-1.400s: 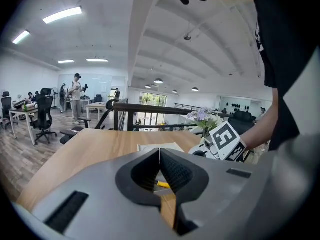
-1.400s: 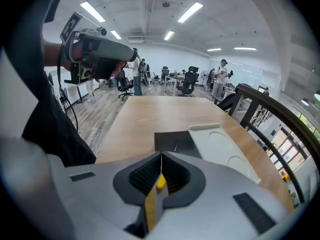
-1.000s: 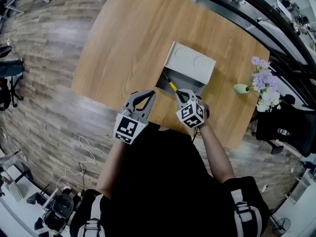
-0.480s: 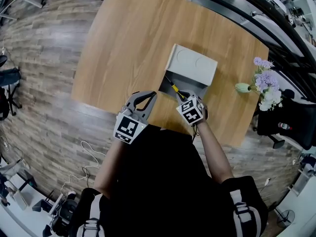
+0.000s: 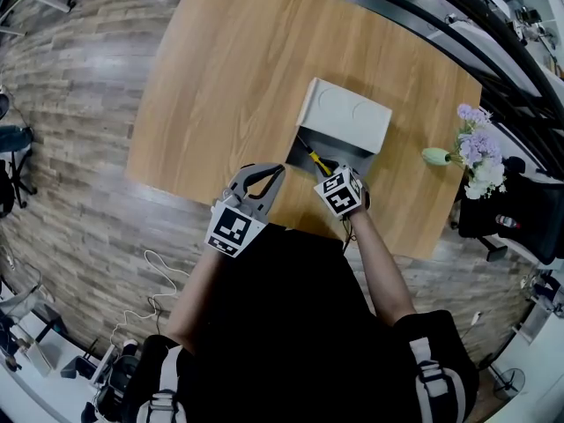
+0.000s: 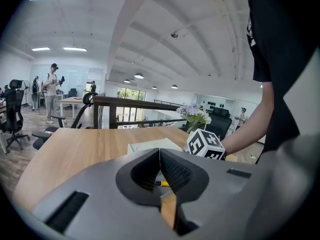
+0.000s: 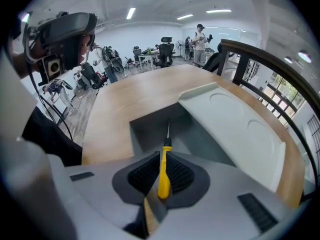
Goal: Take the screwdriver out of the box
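Near the person's edge of the wooden table [image 5: 220, 77], the grey box [image 5: 345, 154] lies open with its pale lid [image 5: 345, 117] folded back on the far side, so the way out is upward and toward the person. Just beside the box's near left corner, the left gripper [image 6: 160, 150] hovers with its jaws pressed together on nothing; the yellow glimpsed past them is the tool in the other claw. That other claw, the right gripper [image 7: 163, 157], is clamped on the yellow handle of the screwdriver [image 7: 163, 176]. Its ribbed pads [image 7: 142, 176] squeeze the handle from both sides, while the black collar and thin steel shaft point ahead over the box's dark interior. By my reading the grasp is made and the lift-out is the step in hand, though whether the tip touches the box floor cannot be told. Doing it well means drawing the tool back along its own axis while raising it, so the tip clears the near wall instead of catching on it. The squeeze should stay firm, since a smooth round handle can swivel between pads. Resting the left claw on the box rim would likely stop the box sliding.
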Demonstrator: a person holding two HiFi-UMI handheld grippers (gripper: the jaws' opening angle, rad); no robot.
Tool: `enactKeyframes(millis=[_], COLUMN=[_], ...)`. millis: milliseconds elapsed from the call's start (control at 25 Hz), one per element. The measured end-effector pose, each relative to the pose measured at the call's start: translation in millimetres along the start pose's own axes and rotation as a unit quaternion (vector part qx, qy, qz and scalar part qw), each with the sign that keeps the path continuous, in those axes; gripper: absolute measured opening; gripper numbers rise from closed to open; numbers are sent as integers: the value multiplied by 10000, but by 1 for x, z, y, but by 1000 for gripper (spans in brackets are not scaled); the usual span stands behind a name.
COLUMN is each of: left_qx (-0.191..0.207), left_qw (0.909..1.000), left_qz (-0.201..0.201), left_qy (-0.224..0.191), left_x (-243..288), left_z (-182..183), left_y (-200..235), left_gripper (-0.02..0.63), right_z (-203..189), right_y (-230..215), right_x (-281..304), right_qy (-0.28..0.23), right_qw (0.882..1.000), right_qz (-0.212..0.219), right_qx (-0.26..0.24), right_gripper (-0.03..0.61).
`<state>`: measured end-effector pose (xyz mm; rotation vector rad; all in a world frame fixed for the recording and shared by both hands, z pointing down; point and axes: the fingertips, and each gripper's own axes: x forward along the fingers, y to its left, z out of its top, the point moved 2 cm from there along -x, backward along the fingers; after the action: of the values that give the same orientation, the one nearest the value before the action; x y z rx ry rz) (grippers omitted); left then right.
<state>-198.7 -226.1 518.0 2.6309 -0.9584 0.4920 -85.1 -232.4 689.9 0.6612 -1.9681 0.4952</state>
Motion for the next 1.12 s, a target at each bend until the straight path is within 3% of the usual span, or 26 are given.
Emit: enactKeyframes(millis=[280,520,1120], left_qx=[-29,-15,-1], left_qw=[10000,10000,9998], left_qz=[13,15,83], left_qy=[43,85,153], left_x=[-1,0,-5], left_z=[-5,-9,-12], left_y=[9,9,12], left_gripper=[21,21,21], right_z=[-1,-5,-14], right_y=[-4,-5,-14], right_x=[14,24,44], right_qy=[102,228,398], right_qw=[9999,9996,9966], right_qz=[83,114,178], right_qx=[95,110,704], right_gripper=[36,90,92])
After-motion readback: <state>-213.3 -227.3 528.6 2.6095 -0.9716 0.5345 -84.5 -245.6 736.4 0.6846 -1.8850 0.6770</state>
